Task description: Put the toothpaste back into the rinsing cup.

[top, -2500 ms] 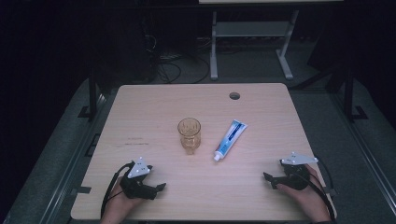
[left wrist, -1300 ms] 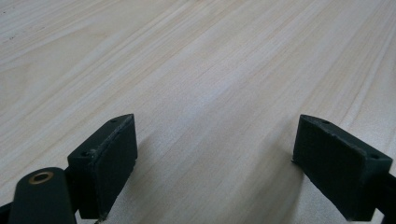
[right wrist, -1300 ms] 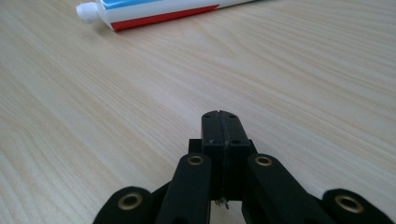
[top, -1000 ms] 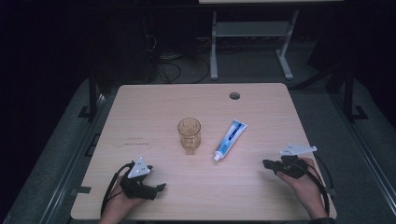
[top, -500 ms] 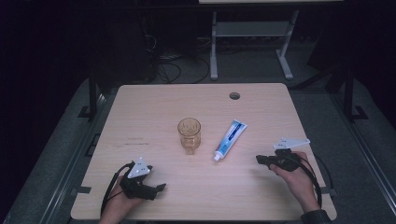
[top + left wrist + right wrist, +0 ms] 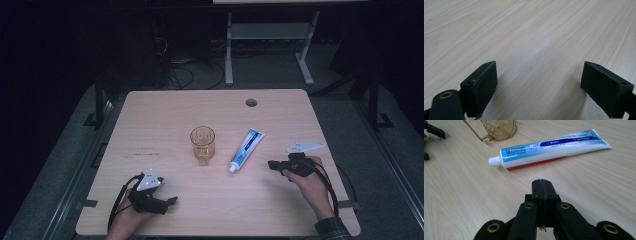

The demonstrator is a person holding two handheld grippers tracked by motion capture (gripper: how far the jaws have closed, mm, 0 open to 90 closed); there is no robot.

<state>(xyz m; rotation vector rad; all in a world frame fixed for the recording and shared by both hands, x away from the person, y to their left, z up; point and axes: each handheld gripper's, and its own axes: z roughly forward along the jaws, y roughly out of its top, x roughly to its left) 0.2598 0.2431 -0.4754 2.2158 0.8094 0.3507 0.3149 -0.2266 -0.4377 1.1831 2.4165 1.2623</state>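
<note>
I've got the right gripper (image 6: 272,164) w/ jaws pressed flat together, nothing between them, nose aimed at the toothpaste tube (image 6: 247,149); tube's just beside it, not touching; it lies flat on the table (image 6: 150,120), white cap toward me, crimped end slanting away to the right; blue-and-white face w/ a red stripe along one edge, print I can't read; amber ribbed glass (image 6: 202,145) stands upright just left of the tube, apart from it; left gripper (image 6: 170,202) sits low near the front edge, jaws spread wide over bare wood, holding nothing.
</note>
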